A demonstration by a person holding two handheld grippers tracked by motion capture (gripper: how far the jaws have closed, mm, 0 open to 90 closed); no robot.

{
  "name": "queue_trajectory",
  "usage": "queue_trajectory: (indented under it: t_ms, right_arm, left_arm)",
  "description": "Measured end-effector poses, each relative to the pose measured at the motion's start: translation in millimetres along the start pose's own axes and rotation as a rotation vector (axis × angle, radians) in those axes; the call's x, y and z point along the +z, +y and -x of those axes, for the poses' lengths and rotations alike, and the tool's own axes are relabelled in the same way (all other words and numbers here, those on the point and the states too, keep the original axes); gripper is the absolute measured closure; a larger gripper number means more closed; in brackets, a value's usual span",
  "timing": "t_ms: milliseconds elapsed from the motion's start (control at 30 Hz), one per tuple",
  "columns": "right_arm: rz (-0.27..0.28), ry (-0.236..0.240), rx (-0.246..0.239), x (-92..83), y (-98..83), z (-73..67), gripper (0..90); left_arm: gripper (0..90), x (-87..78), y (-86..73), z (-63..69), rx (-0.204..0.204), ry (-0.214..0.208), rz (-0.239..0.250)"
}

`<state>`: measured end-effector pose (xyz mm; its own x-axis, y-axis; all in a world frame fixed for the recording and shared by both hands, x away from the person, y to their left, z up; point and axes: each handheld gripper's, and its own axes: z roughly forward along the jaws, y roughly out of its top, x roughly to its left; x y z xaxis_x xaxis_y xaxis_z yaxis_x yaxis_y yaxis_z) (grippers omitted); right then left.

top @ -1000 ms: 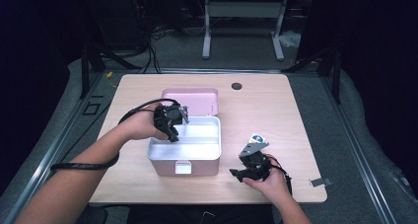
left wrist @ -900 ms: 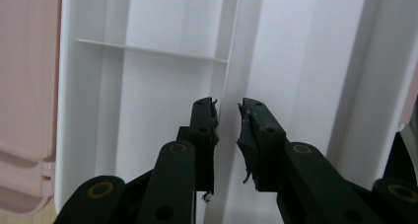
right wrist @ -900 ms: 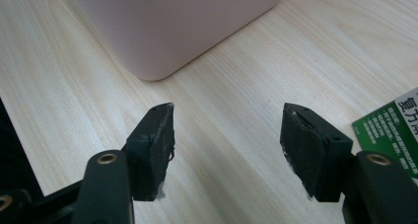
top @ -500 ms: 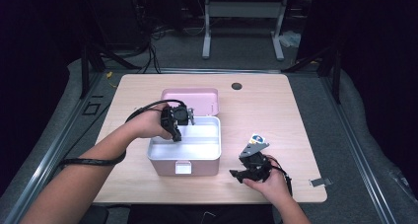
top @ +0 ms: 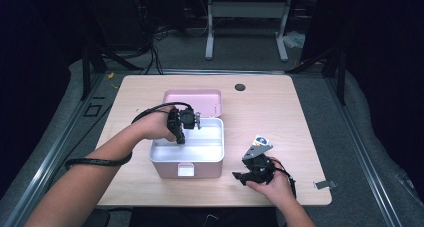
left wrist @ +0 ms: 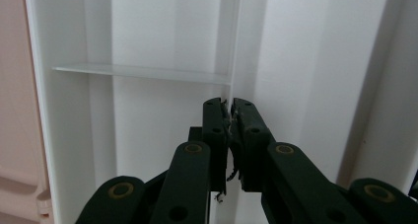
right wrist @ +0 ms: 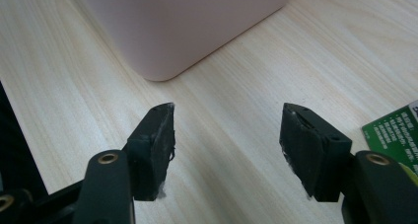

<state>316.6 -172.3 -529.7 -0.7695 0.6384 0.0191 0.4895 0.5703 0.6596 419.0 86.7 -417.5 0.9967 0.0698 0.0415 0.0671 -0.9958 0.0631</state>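
left claw (left wrist: pixel 229 135): clenched on thin white divider (left wrist: pixel 231 51) inside box, jaws pinching its edge; in high view at far-left part of box opening (top: pixel 186 119)
right claw (right wrist: pixel 226 150): released, jaws wide apart, nothing between; low over bare desk just beside box corner; in high view at near right of desk (top: pixel 250 174)
box (top: pixel 187 154): pink outside, white inside, lid off, centre of desk (top: pixel 280 112)
lid (top: pixel 192 97): pink, flat on desk, touching far side of box
card (top: pixel 261 141): colourful, on desk right of box, near right claw
round hole (top: pixel 240 87): dark, far side of desk
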Motion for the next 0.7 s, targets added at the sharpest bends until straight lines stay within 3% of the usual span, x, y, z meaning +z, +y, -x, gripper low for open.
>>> queue_trajectory:
  t_ms: [367, 433, 533, 700]
  right_arm:
    - [0.010, -0.001, -0.003, -0.1, 0.5, -0.8, 38.2]
    - [0.015, -0.002, 0.003, -0.6, 0.6, -0.2, 38.2]
    - [0.009, -0.002, 0.004, 0.3, 0.0, 0.0, 38.2]
    - [0.003, 0.000, 0.007, 1.2, 0.3, -0.8, 38.2]
  left_arm:
    - [87.3, 3.0, 4.9, 0.7, -0.009, 0.001, -0.030]
    - [87.8, 2.7, 4.7, -0.1, -0.006, -0.018, -0.031]
    - [88.3, 2.5, 4.6, -1.3, 0.007, -0.032, -0.029]
    - [88.8, 2.1, 5.5, -0.3, 0.029, -0.020, -0.035]
